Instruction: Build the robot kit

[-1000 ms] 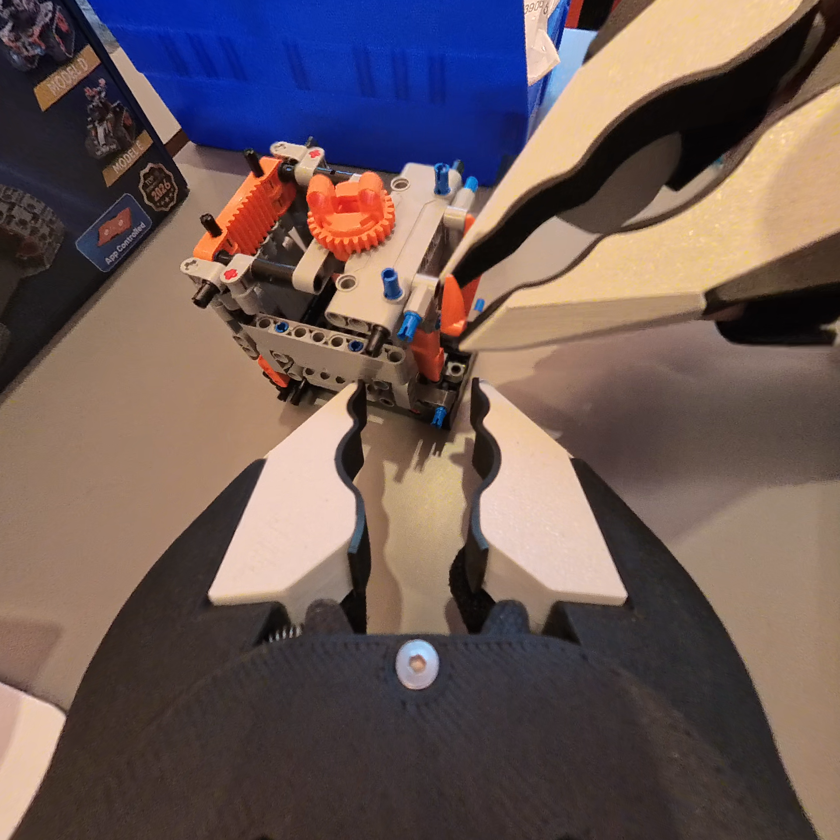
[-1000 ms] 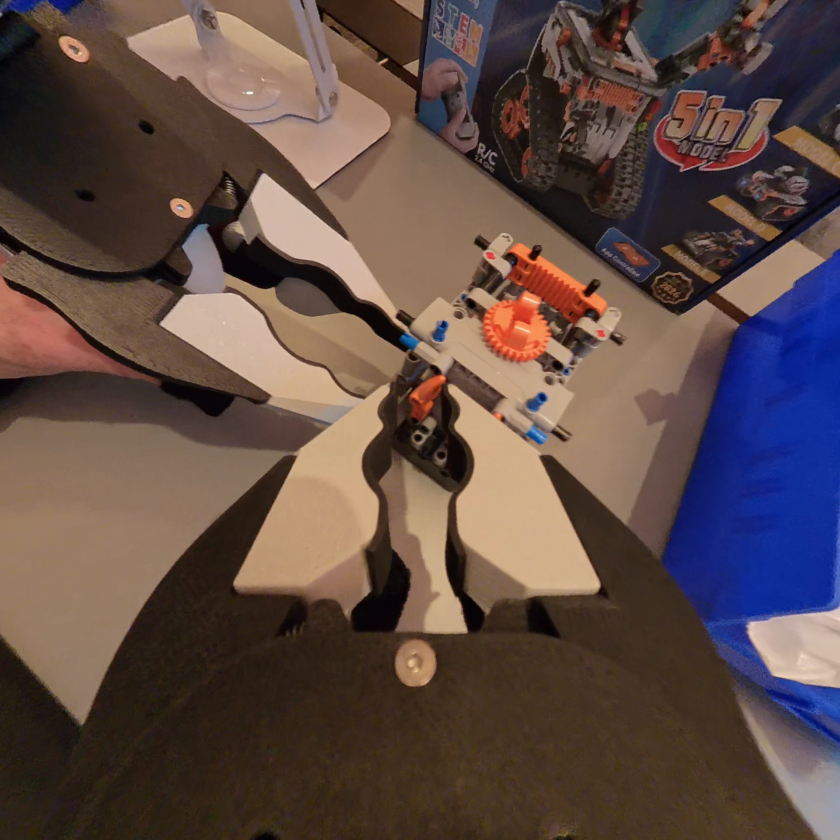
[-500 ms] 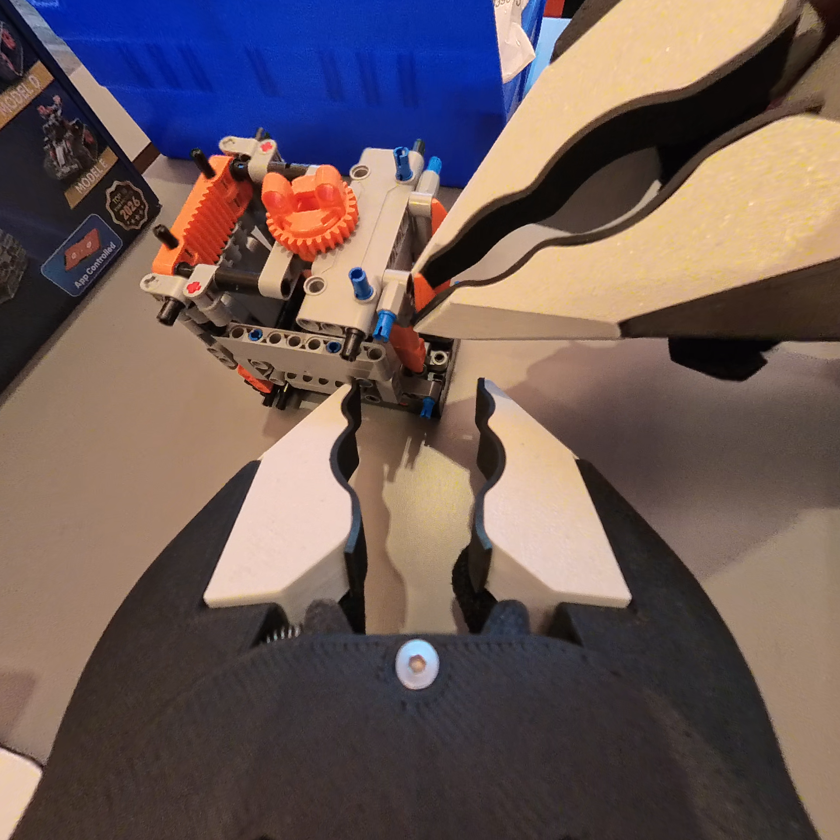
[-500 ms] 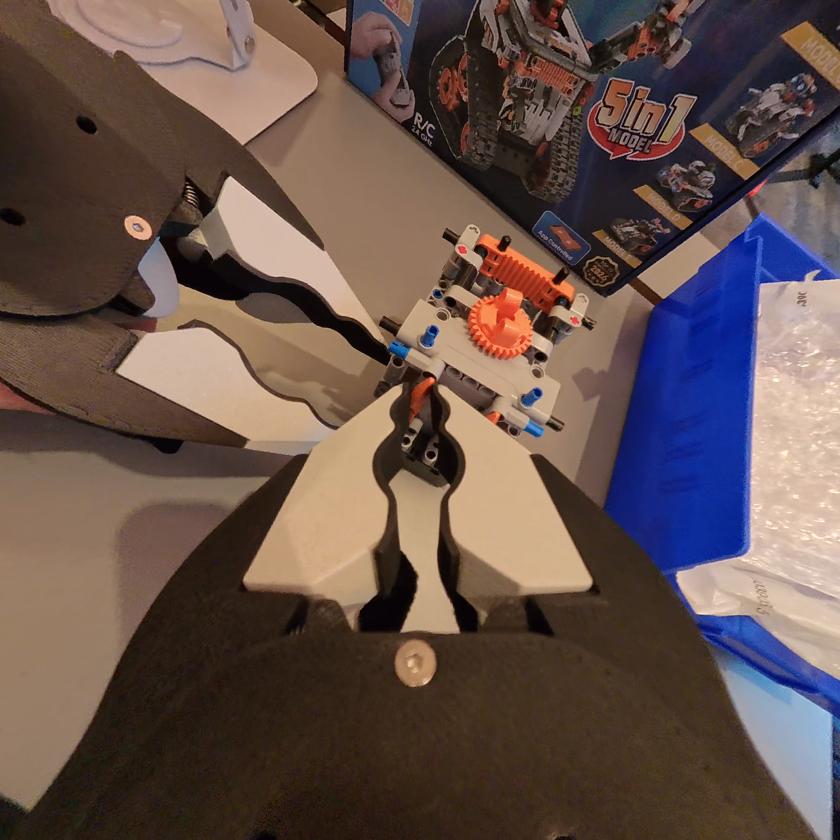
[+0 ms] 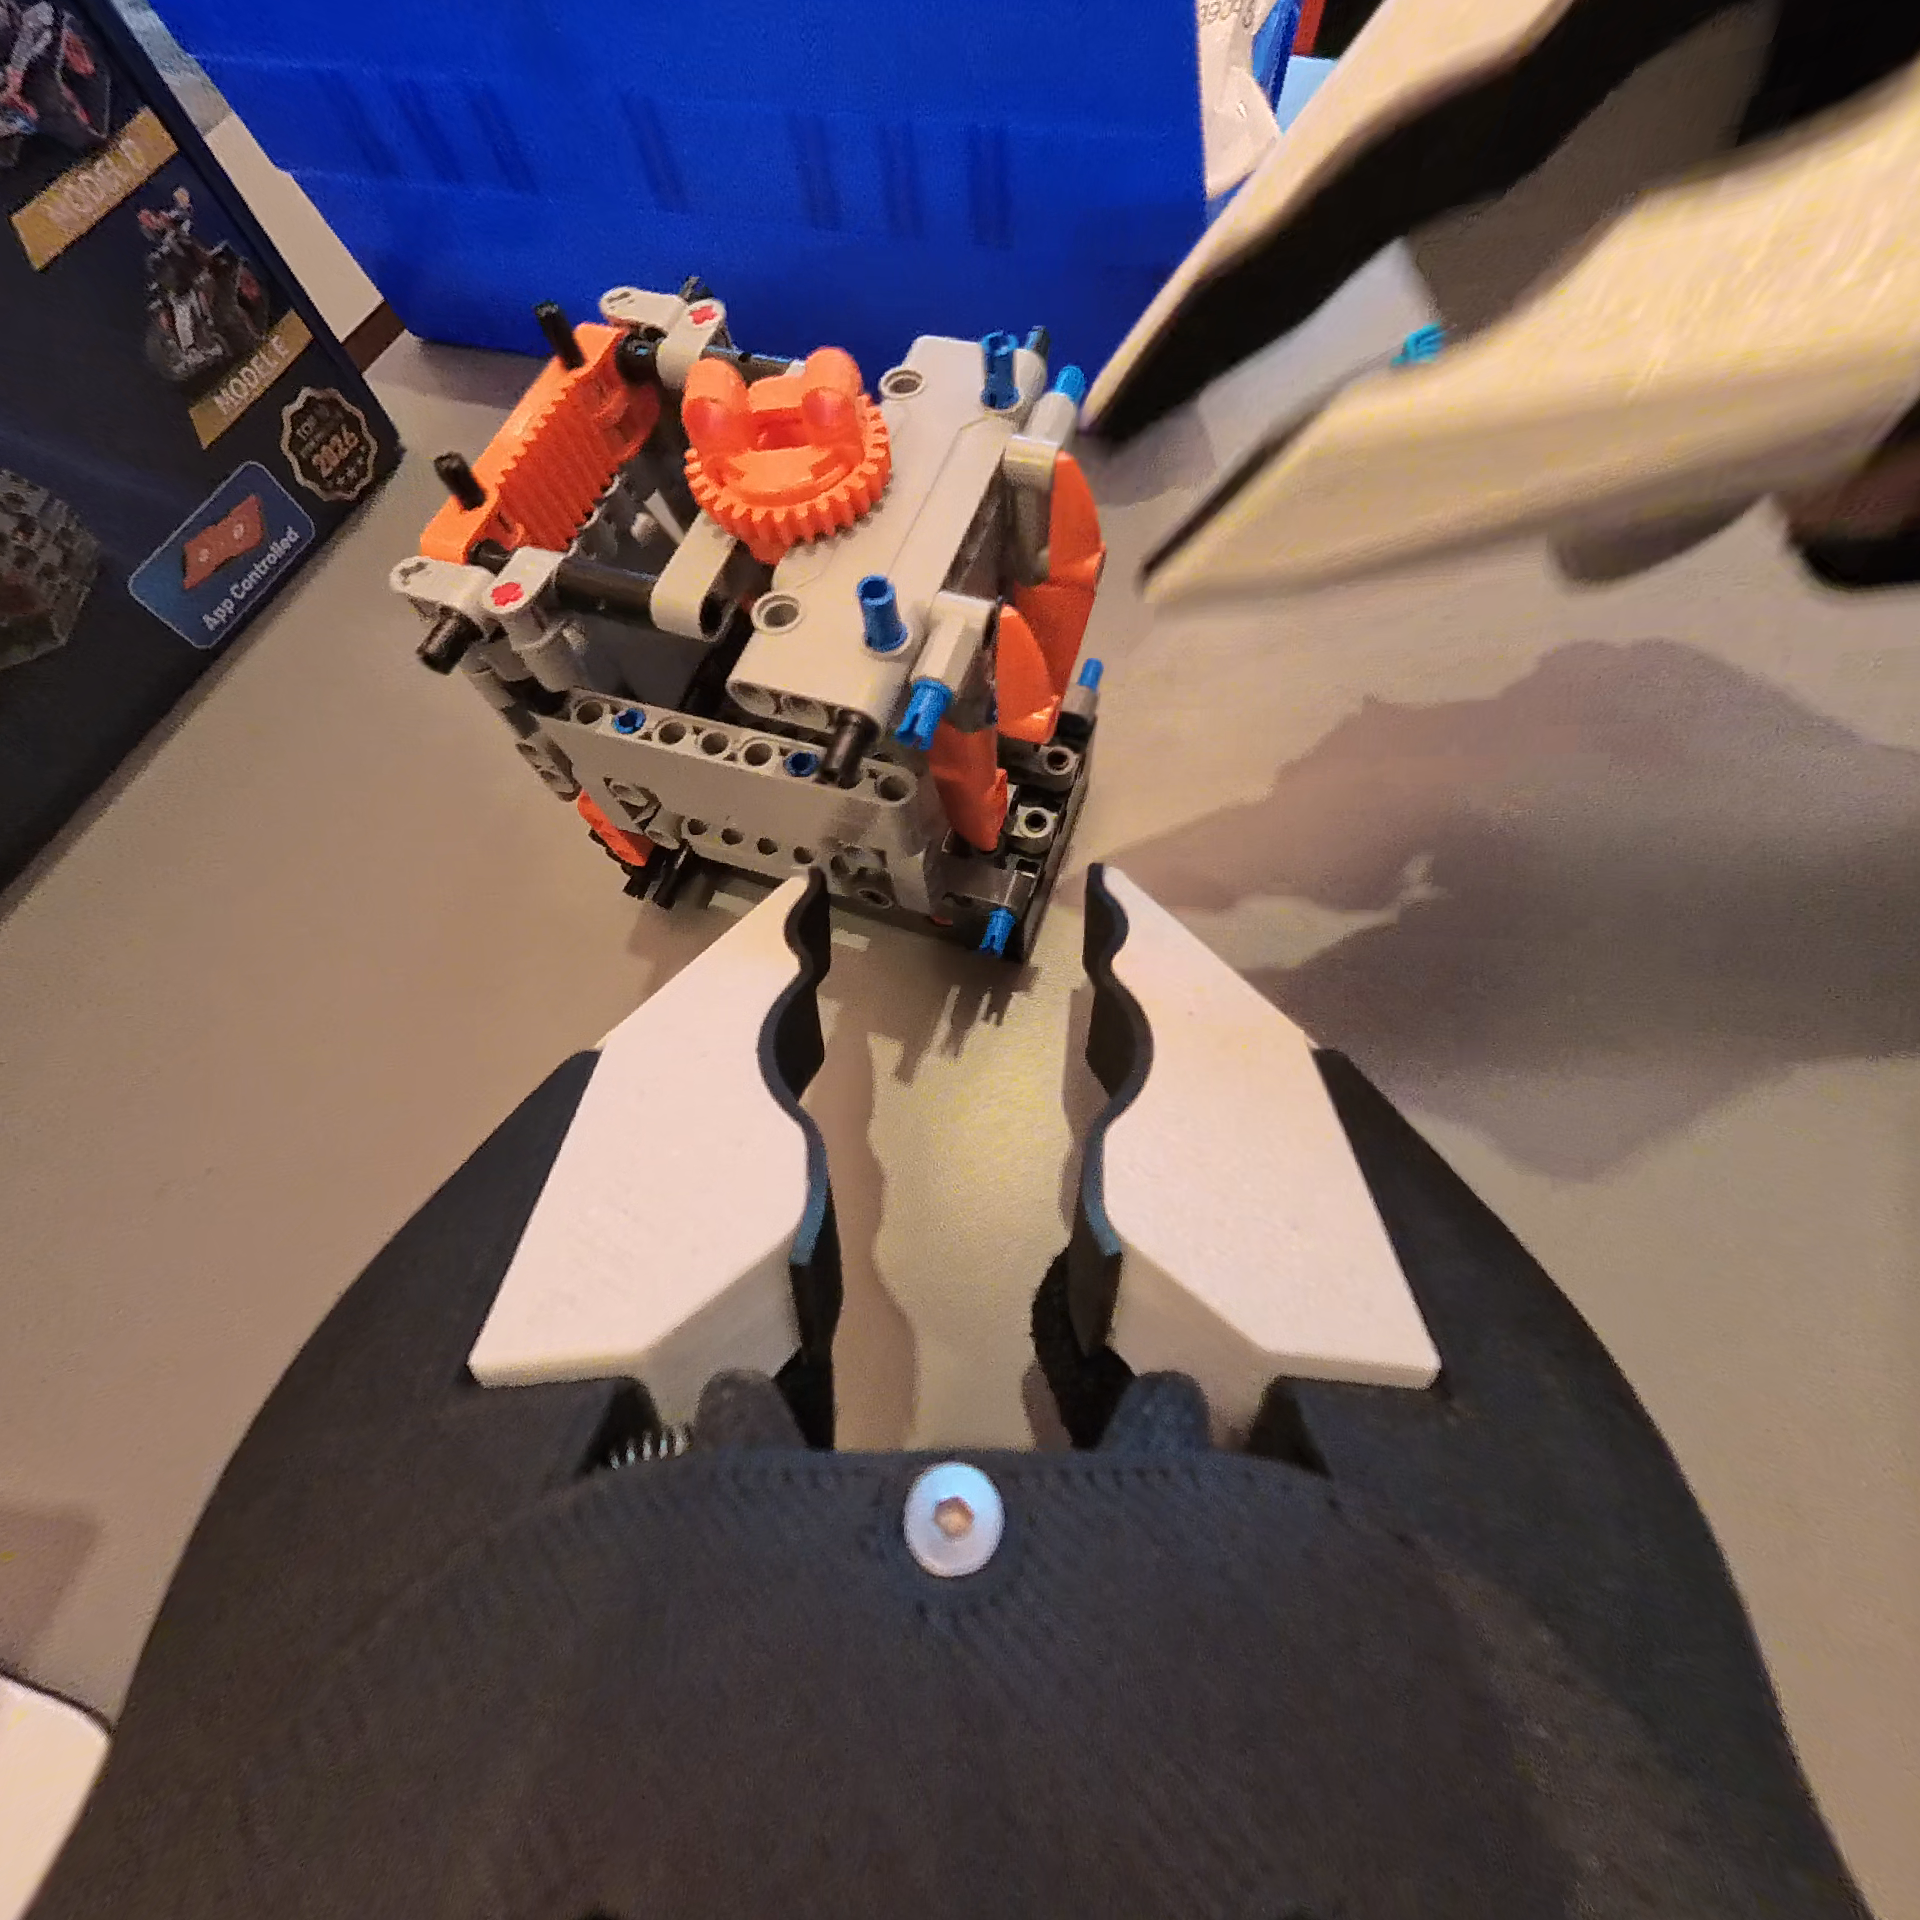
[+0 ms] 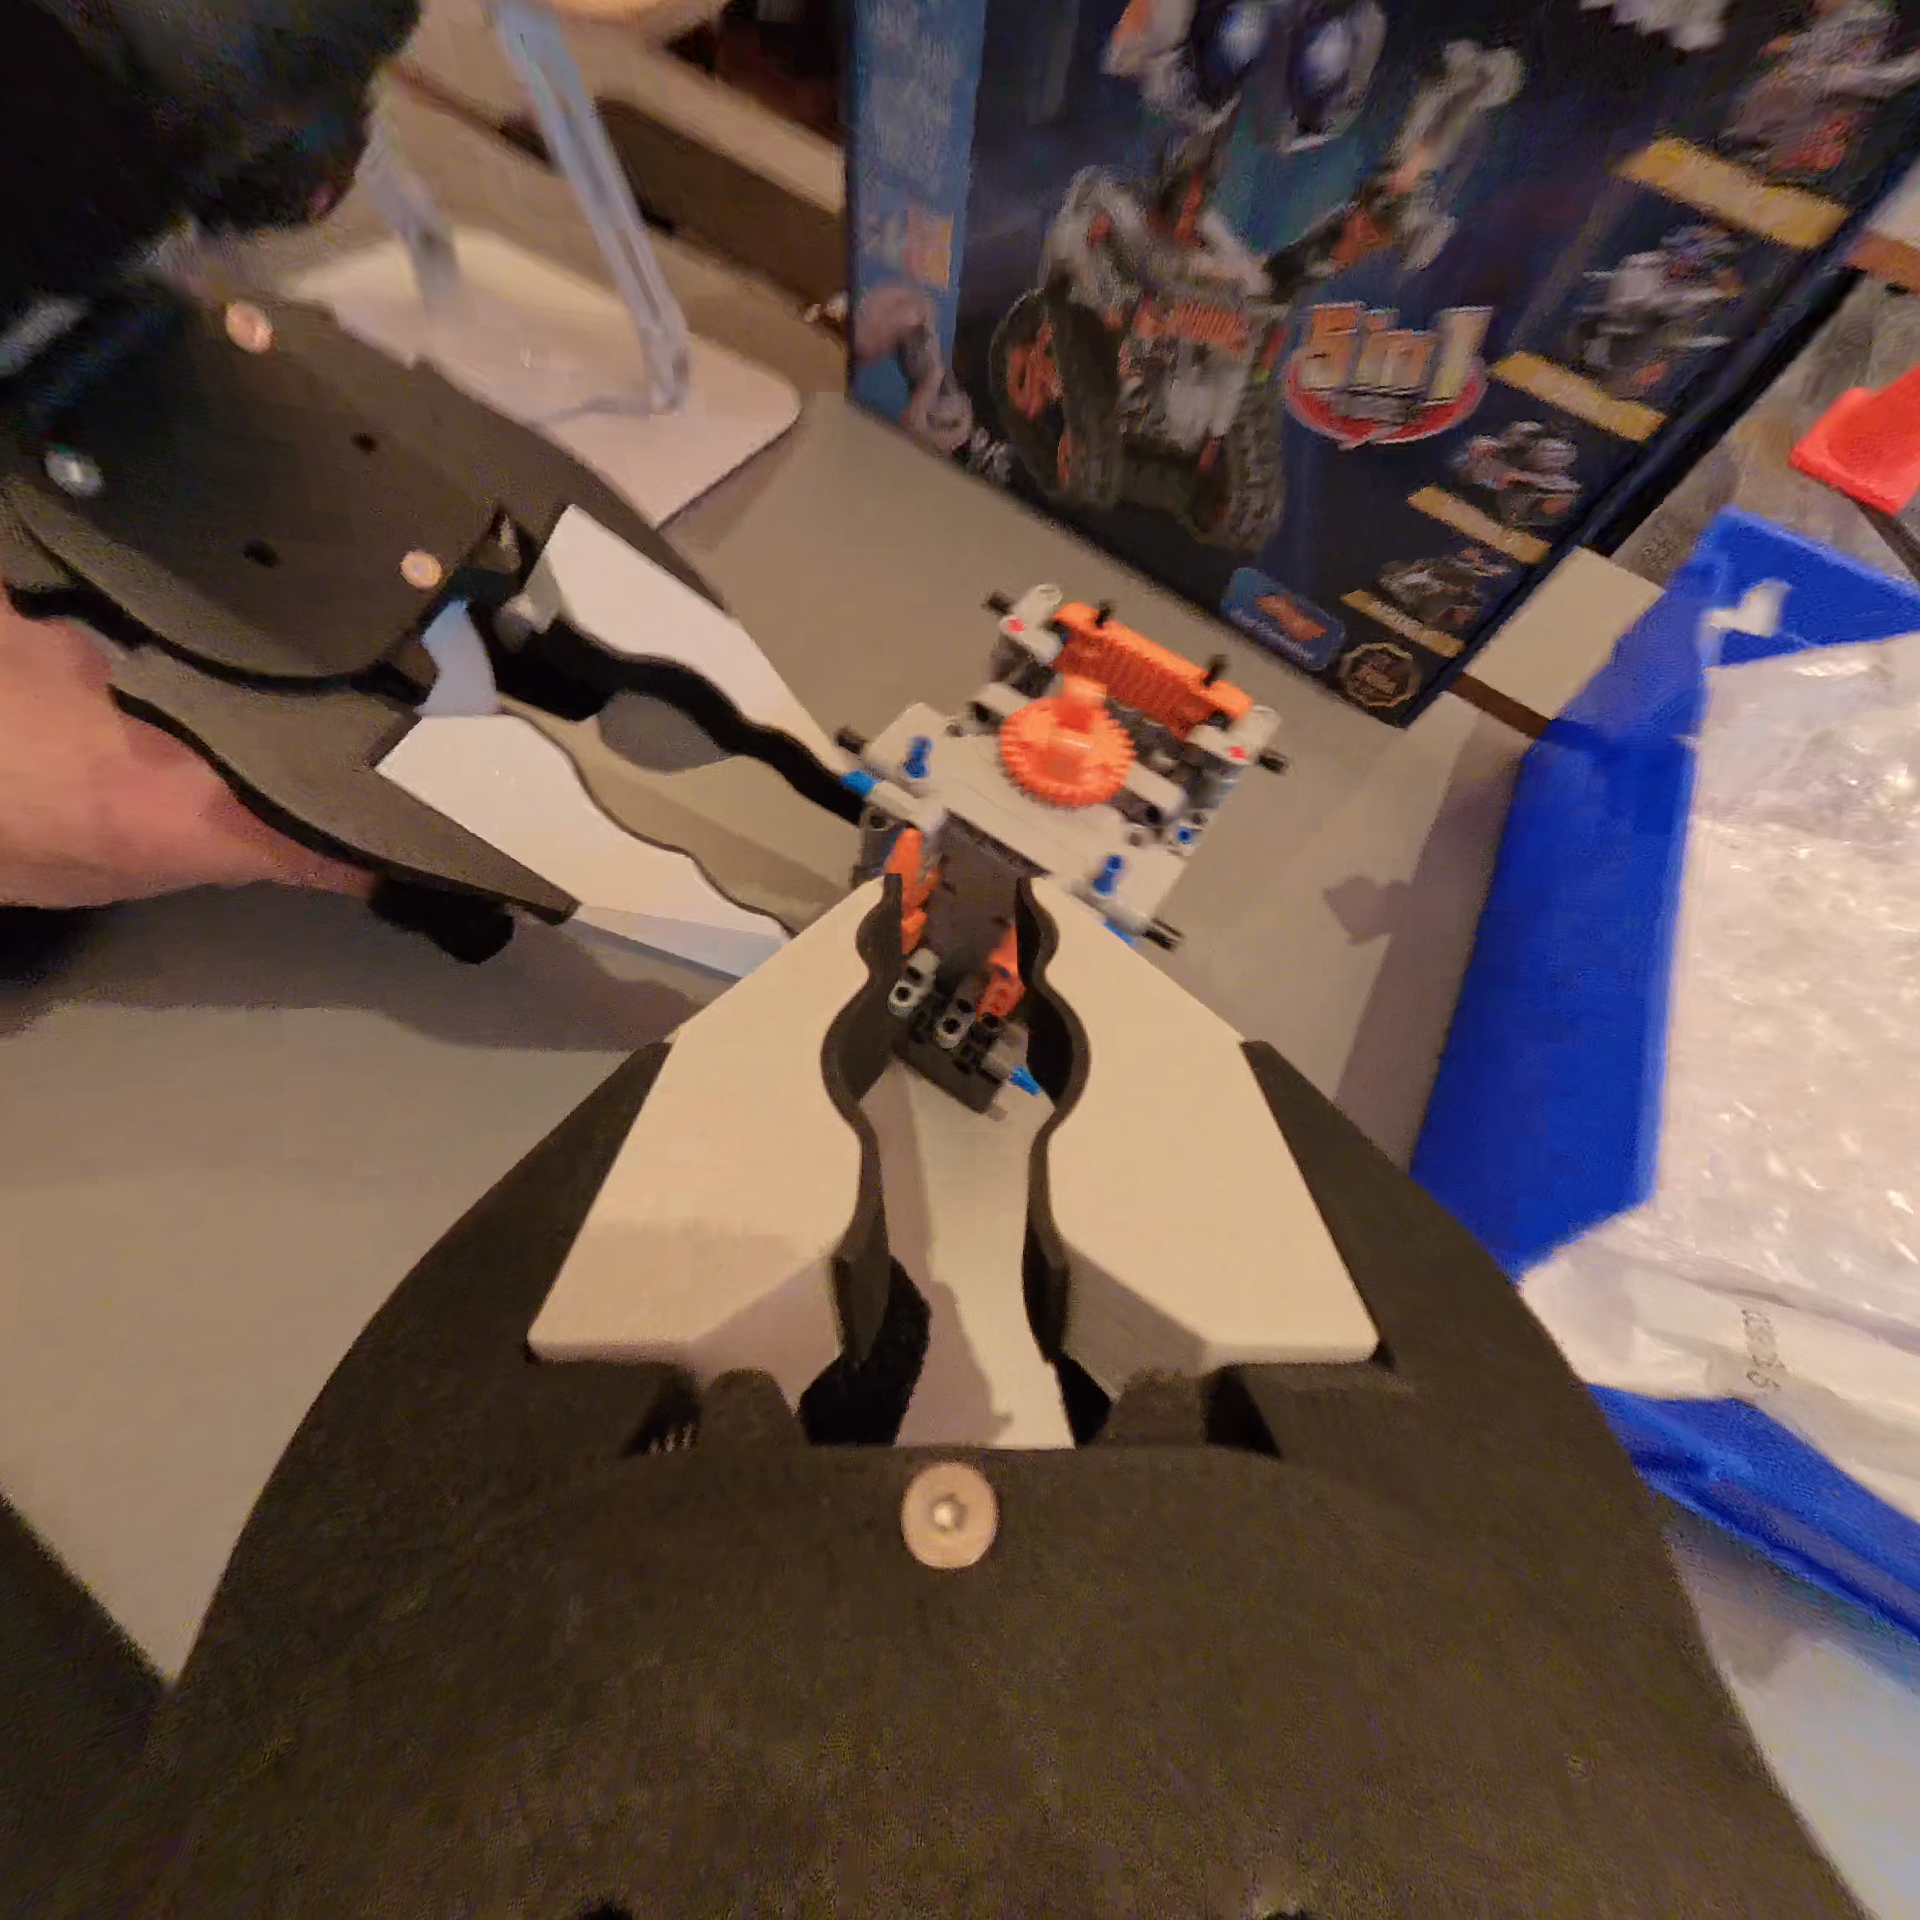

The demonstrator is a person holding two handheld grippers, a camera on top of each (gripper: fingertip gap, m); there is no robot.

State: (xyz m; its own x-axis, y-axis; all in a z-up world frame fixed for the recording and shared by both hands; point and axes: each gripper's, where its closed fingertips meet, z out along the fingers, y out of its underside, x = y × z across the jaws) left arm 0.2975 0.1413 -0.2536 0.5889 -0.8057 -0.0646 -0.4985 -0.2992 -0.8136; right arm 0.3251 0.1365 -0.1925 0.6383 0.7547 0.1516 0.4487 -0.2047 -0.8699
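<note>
A grey, orange and black brick model [image 5: 748, 644] with an orange gear on top stands on the grey table [image 5: 260, 1039]. My left gripper [image 5: 951, 899] is open and empty, with its tips just short of the model's near bottom edge. My right gripper [image 5: 1127, 499] shows blurred at the upper right, open, a short way off the model's orange side panel. In the right wrist view the right gripper [image 6: 954, 894] is open, and the model [image 6: 1070, 748] shows through its gap. The left gripper [image 6: 821, 847] reaches in from the left, held by a hand [image 6: 104, 790].
A blue bin [image 5: 727, 156] stands just behind the model; in the right wrist view the bin [image 6: 1558, 987] holds clear plastic bags [image 6: 1818, 935]. A dark printed toy box [image 5: 156, 416] stands to the left and also shows in the right wrist view [image 6: 1351, 312]. A white stand base [image 6: 623, 395] sits beyond. Left tips to right tips: about 7 cm.
My right gripper has drawn back from the model's orange side panel, and its jaws stand wider apart. The left gripper stays open at the model's base.
</note>
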